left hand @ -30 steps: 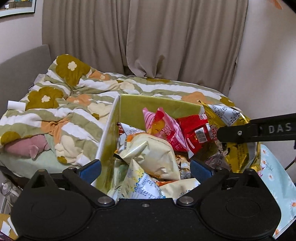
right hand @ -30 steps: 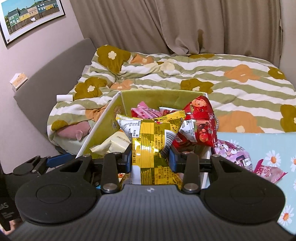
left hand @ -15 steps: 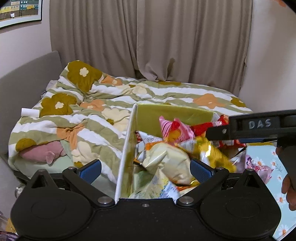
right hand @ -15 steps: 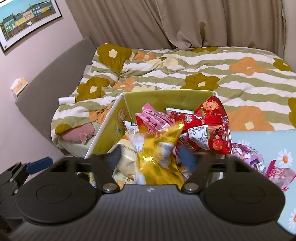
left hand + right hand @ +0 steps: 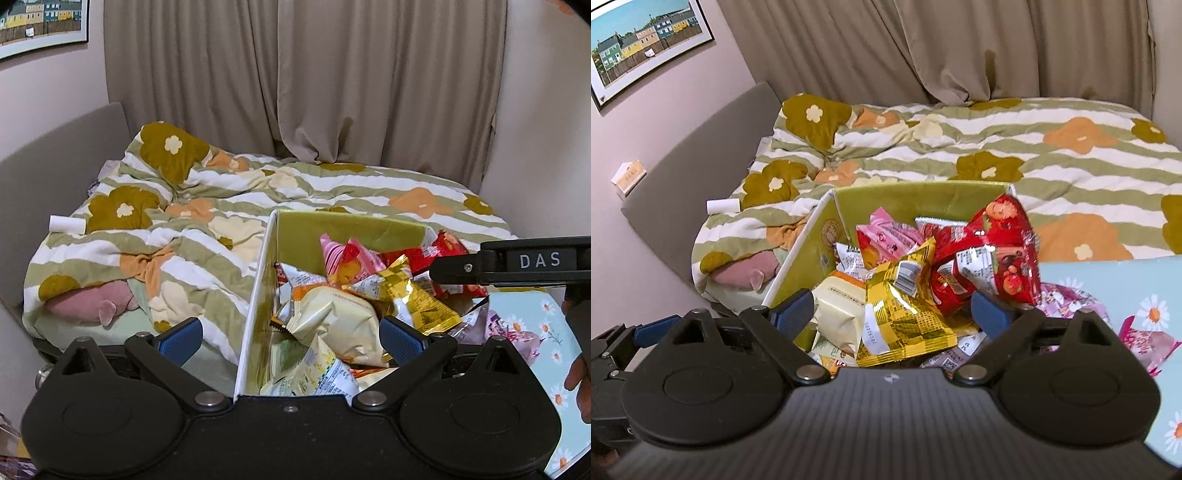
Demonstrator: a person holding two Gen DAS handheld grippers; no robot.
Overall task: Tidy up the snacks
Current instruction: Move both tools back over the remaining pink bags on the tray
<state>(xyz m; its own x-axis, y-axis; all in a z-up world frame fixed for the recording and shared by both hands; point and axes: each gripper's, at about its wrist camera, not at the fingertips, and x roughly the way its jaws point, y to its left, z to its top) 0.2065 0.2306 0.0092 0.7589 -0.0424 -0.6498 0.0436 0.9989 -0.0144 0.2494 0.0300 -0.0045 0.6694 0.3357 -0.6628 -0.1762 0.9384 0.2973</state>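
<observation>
A green-lined cardboard box [image 5: 905, 197] on the bed holds several snack bags. A yellow foil bag [image 5: 905, 321] lies loose on top of the pile, beside a cream bag [image 5: 838, 314] and a red bag [image 5: 993, 254]. My right gripper [image 5: 892, 312] is open above the box's near edge, with the yellow bag below it. My left gripper [image 5: 291, 338] is open and empty over the box's left wall [image 5: 258, 295]. The yellow bag [image 5: 413, 302] and cream bag [image 5: 332, 325] show in the left wrist view too.
A flowered green-striped duvet [image 5: 997, 147] covers the bed. A light blue daisy-print surface [image 5: 1108, 288] at the right carries pink snack packs [image 5: 1145, 338]. A pink plush [image 5: 88, 302] lies at the left. The right gripper's body [image 5: 517, 262] crosses the left wrist view.
My right gripper opened and let go of the yellow foil bag, which dropped onto the pile in the box. Both grippers drew back and up a little.
</observation>
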